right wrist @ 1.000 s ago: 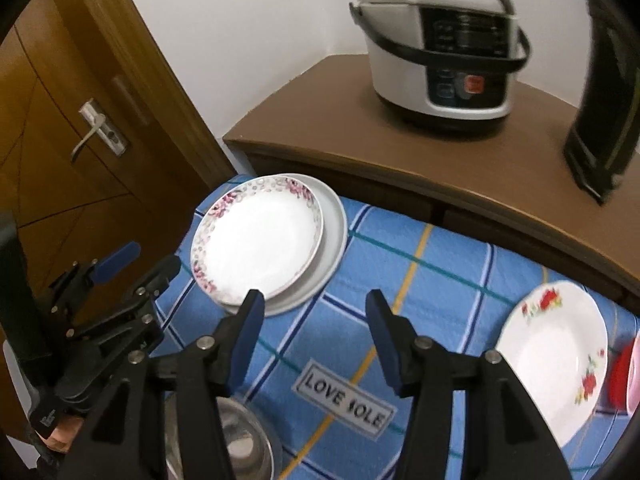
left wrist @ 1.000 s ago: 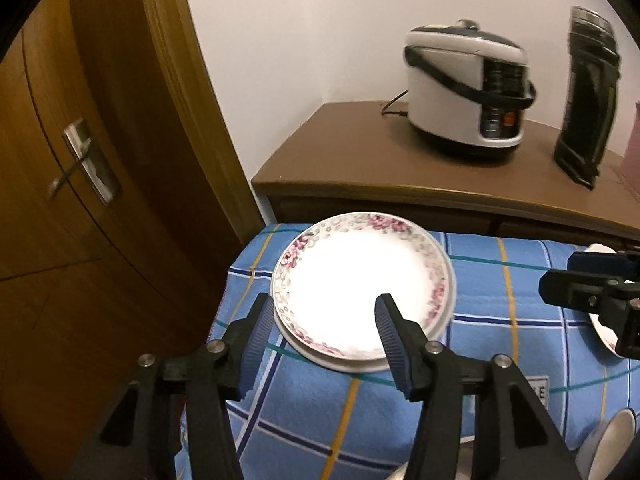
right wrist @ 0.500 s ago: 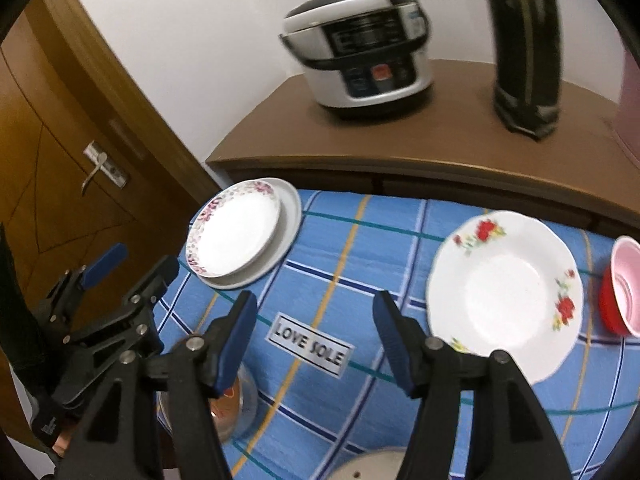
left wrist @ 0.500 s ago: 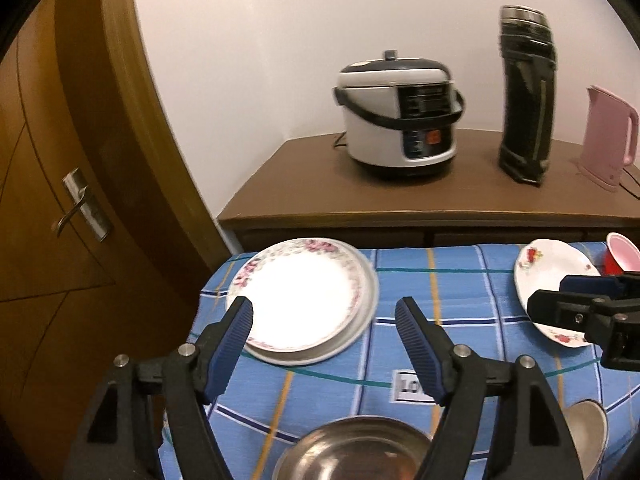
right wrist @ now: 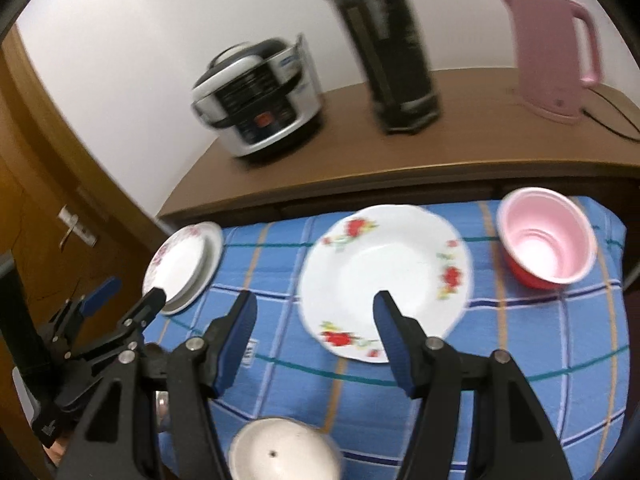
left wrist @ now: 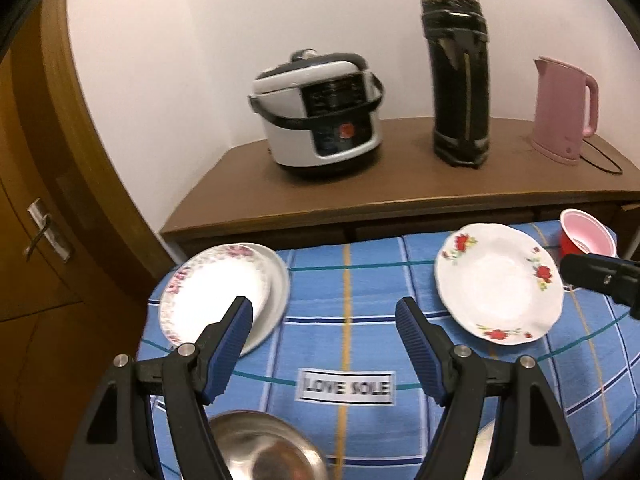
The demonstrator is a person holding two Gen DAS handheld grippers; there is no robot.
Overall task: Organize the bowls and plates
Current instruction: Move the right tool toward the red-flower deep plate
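Left wrist view: left gripper [left wrist: 324, 316] — fingers spread, nothing between them, over bare tablecloth [left wrist: 344, 280]. Right gripper [right wrist: 316, 314] likewise agape and empty, the rose plate [right wrist: 386, 280] just beyond, frame centre. Done: two plates [left wrist: 224, 292] stacked, left edge. Left, by my reading: rose plate, pink bowl [right wrist: 546, 240] at right, steel bowl [left wrist: 264, 448] and white bowl [right wrist: 284, 452] at bottom.

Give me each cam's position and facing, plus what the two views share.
Left wrist: on the left gripper, angled down over the blue checked tablecloth toward the sideboard; own open fingers show, right gripper's tip at right edge.
Right wrist: on the right gripper, facing the white red-flowered plate; own open fingers show, left gripper at lower left.
Shared: that plate, stacked pink-rimmed plates, pink-lined red bowl, rice cooker.
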